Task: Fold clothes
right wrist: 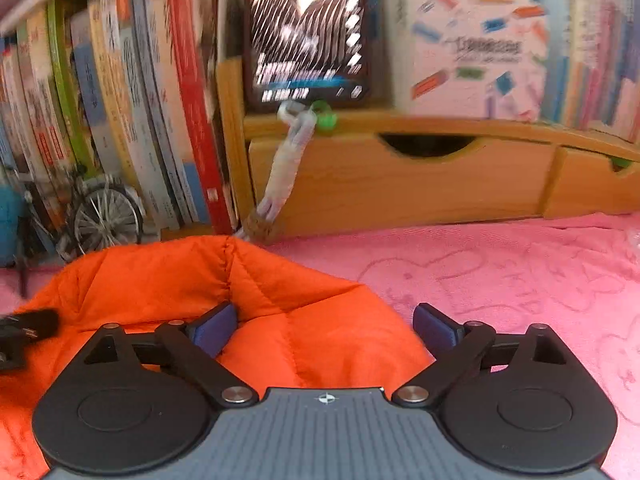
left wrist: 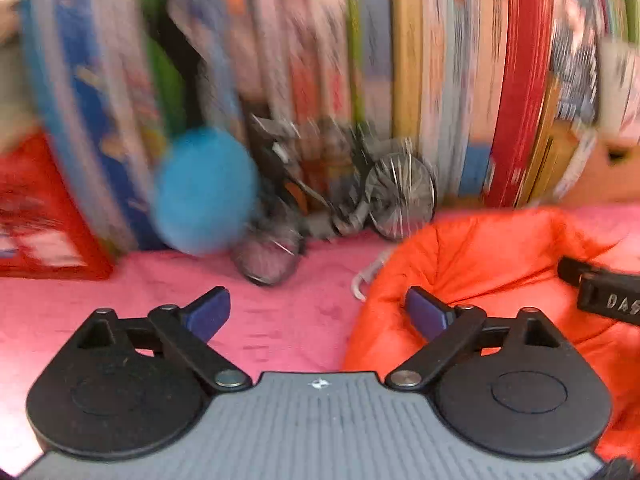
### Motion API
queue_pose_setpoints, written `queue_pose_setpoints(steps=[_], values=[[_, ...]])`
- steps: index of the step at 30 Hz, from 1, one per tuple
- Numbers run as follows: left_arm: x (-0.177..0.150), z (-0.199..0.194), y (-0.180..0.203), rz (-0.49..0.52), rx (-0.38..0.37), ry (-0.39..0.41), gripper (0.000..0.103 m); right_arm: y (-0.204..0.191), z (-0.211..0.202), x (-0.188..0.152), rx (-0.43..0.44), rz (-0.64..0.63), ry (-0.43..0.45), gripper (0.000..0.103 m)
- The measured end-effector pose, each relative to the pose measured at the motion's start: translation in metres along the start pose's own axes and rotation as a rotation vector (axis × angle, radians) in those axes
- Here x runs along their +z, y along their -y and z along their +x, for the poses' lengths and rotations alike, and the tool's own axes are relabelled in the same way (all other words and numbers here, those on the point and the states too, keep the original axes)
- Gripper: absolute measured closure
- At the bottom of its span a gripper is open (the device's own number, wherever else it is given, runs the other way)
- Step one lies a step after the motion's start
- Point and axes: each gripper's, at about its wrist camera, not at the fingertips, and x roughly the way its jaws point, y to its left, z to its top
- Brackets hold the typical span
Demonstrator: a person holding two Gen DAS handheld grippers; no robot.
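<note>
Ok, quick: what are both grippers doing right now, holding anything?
Left gripper: open, nothing held; orange jacket lies beside it.
Right gripper: open over the orange jacket, not pinching it.

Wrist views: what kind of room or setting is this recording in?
Probably a home desk or bedroom study corner: a packed row of books, wooden drawers, and a pink cloth under the orange jacket.

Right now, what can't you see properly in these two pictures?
- Orange garment: both views show only part; the right gripper covers its near side and the frame edges cut it.
- Book spines, left wrist view: motion blur, titles unreadable.
- Toy bicycle: blurred, a blue ball hides one end.
- Left gripper: open, empty.
</note>
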Motion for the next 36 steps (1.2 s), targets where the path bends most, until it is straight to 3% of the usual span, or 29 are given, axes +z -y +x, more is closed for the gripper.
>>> queue_pose_setpoints(steps=[3, 6, 9, 12, 15, 18, 22, 25, 36], values=[[-0.009, -0.057, -0.016, -0.059, -0.055, 0.085, 0.003, 0.02, -0.047, -0.004, 0.119, 0.08, 0.078, 0.007], [-0.034, -0.102, -0.019, -0.088, -0.086, 0.107, 0.002, 0.04, -0.093, -0.019, 0.265, 0.085, 0.102, 0.002], [-0.071, -0.127, -0.008, -0.062, -0.122, 0.118, 0.002, 0.049, -0.136, -0.046, 0.377, 0.014, 0.114, 0.001], [-0.103, -0.138, 0.004, 0.014, -0.111, 0.111, 0.002, 0.038, -0.173, -0.073, 0.438, -0.102, 0.12, 0.0], [-0.127, -0.127, 0.017, 0.097, -0.038, 0.08, 0.002, 0.017, -0.192, -0.102, 0.392, -0.215, 0.13, 0.0], [-0.143, -0.113, 0.011, 0.098, 0.005, 0.033, 0.001, 0.008, -0.182, -0.114, 0.345, -0.249, 0.046, 0.0], [-0.154, -0.115, -0.01, 0.102, 0.011, 0.04, 0.001, 0.028, -0.181, -0.117, 0.295, -0.261, -0.012, 0.001], [-0.156, -0.117, -0.017, 0.135, 0.03, 0.051, 0.001, 0.057, -0.187, -0.123, 0.179, -0.307, 0.003, 0.001], [-0.154, -0.114, -0.031, 0.096, 0.026, 0.032, 0.0, 0.224, -0.206, -0.143, -0.116, -0.159, 0.026, 0.001]])
